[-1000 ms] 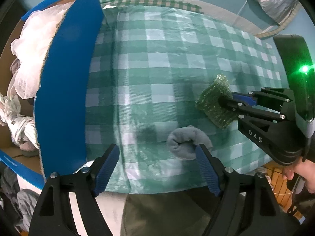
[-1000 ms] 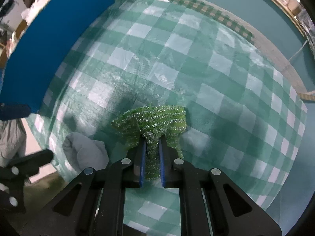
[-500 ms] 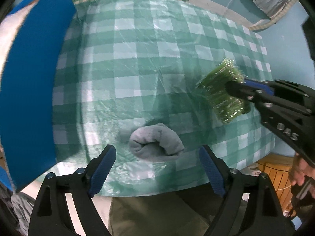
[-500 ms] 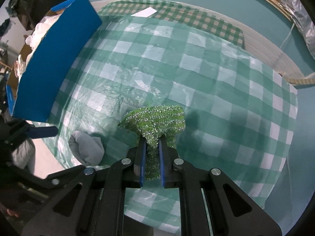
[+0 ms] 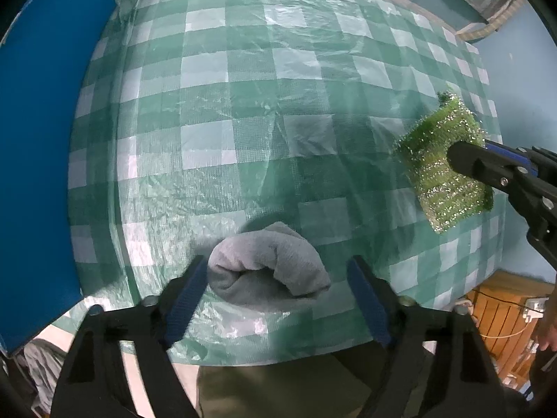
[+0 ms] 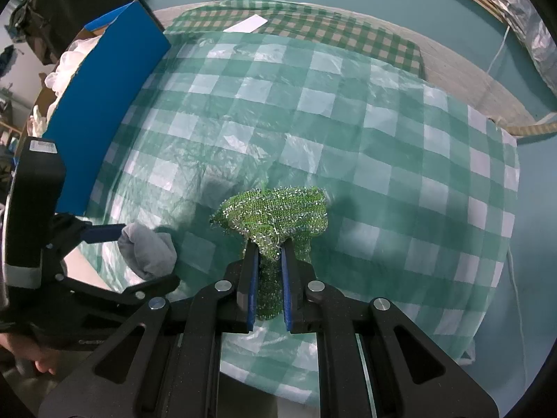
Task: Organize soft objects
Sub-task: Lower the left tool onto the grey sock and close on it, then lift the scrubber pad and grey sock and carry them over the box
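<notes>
Left gripper now straddles the rolled grey cloth, which lies on the checked tablecloth near its near edge. A second ago the roll sat beside the right-hand finger only; half a second ago it lay ahead of the fingertips; now it is between both pads. The jaws are closing from a wide spread. The left pad looks to be at the roll's end, with a gap left at the right pad, so no grip yet. Right gripper is clamped tight on the green sparkly scourer, fingers nearly together with the scourer bunched between them. Compared with a second ago the scourer appears clear of the cloth surface, carried at the right side of the table. The blue box stands at the far left, white soft stuff inside. Judgement: one item is lifted and ready to go to the box, and the second pick is about to complete; both then need carrying left.
</notes>
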A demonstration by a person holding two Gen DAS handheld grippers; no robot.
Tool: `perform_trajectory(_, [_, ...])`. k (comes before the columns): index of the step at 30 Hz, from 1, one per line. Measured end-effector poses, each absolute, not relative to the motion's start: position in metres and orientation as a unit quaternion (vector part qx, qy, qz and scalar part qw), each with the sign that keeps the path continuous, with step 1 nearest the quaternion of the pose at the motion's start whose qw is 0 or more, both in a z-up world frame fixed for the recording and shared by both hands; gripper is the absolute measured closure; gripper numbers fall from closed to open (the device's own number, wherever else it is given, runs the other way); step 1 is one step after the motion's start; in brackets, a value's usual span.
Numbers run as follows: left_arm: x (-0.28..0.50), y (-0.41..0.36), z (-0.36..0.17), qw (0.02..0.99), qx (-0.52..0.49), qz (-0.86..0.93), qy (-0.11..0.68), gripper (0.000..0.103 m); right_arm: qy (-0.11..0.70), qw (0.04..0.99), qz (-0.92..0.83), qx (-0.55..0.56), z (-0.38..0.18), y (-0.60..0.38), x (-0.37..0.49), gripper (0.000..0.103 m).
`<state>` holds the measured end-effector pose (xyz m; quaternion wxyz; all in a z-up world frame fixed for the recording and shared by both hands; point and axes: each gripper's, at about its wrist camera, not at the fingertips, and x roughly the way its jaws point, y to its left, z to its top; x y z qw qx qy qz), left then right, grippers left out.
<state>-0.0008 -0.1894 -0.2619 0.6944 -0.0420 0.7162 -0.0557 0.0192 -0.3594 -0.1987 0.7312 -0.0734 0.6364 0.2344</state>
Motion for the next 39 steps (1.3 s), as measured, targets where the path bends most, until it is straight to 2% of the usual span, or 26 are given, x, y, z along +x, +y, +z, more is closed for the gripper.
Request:
perform_trajectory(2, [0.001, -0.192, -0.264, 0.693, -0.033, -0.052, 0.718, 0.041, 0.636, 0.732, 0.235, -0.074, -0.198, -0.36, 0.019, 0.093])
perform_trajectory(4, [0.002, -0.193, -0.265, 0.695, -0.032, -0.051, 0.717, 0.043, 0.635, 0.732, 0.235, -0.073, -0.198, -0.36, 0.019, 0.093])
perform_trajectory(11, [0.002, -0.192, -0.265, 0.702, -0.024, -0.055, 0.709, 0.061, 0.632, 0.734, 0.239, -0.068, -0.189, -0.359, 0.022, 0.093])
perform_trajectory(22, [0.008, -0.18, -0.229, 0.723, 0.002, -0.051, 0.689, 0.069, 0.625, 0.739, 0.243, -0.062, -0.176, -0.358, 0.027, 0.093])
perform_trajectory(39, [0.001, -0.152, -0.171, 0.753, -0.015, -0.058, 0.656, 0.069, 0.607, 0.753, 0.249, -0.058, -0.138, -0.347, 0.03, 0.093])
